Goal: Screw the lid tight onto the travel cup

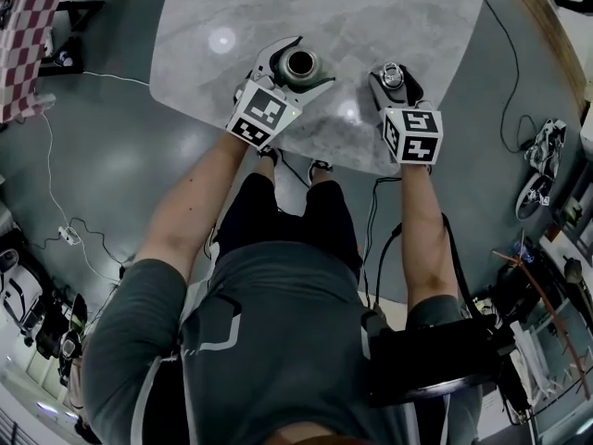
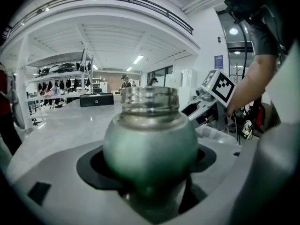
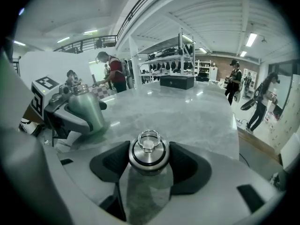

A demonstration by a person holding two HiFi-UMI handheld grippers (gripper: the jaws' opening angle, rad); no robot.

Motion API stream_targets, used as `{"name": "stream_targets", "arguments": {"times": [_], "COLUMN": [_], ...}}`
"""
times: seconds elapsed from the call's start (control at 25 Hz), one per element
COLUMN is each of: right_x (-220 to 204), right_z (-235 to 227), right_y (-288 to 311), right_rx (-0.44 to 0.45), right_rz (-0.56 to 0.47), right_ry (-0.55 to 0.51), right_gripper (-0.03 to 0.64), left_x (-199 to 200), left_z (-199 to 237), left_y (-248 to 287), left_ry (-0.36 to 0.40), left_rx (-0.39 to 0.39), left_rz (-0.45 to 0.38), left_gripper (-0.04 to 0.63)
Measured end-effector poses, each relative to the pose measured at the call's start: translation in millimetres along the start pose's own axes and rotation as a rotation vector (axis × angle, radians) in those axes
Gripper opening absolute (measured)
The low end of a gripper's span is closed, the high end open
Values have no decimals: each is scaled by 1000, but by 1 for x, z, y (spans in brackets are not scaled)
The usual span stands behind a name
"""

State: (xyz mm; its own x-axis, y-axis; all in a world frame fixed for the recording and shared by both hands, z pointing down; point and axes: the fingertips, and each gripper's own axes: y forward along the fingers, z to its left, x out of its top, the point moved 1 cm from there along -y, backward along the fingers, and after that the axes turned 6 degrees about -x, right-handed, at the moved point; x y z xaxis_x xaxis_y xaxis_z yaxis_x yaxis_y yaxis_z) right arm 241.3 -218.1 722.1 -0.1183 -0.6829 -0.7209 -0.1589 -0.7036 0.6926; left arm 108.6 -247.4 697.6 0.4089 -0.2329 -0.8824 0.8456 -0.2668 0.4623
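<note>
The green metal travel cup (image 1: 299, 64) stands at the near edge of the grey marble table (image 1: 371, 17), its glass threaded mouth (image 2: 150, 99) uncovered. My left gripper (image 1: 306, 69) is shut on the cup's round body (image 2: 150, 144), a black pad on each side. To its right, apart from the cup, the steel lid (image 1: 393, 75) with a clear loop handle rests on the table. My right gripper (image 3: 148, 162) is shut on the lid (image 3: 148, 153), both pads against its rim. The right gripper view also shows the cup (image 3: 86, 111) in the left gripper (image 3: 65, 116) at left.
The table's near edge runs just under both grippers. Cables (image 1: 505, 72) trail over the floor at right, beside shoes (image 1: 542, 160). A checkered cloth (image 1: 28, 35) lies at far left. People (image 3: 111, 74) and shelving (image 3: 176, 64) stand far behind the table.
</note>
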Motion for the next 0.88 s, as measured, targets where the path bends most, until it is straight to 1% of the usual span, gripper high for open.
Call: {"name": "stream_targets", "arguments": {"times": [0.16,0.36,0.52,0.72,0.88], "right_x": [21,55,82,112,142], "right_z": [10,20,26,34,32], "right_y": [-18,-52,-82,-125,-160], "right_rx": [29,60,86,106,121], "right_rz": [-30,-80,-119,-151,-201], "right_ry": [-5,-1,-13,-17,-35], "right_gripper": [279,279,279,279,279], "left_x": [30,75,103,128,162], "left_z": [-6,-14,-25,-41,-51], "left_y": [-20,-52,-75,-104,-117], "left_ry": [42,57,80,85,120], "left_rx": [-31,-51,-72,-103,-125], "left_rz": [-24,-59,-67,-58,-81], "left_gripper": [399,399,399,399,399]}}
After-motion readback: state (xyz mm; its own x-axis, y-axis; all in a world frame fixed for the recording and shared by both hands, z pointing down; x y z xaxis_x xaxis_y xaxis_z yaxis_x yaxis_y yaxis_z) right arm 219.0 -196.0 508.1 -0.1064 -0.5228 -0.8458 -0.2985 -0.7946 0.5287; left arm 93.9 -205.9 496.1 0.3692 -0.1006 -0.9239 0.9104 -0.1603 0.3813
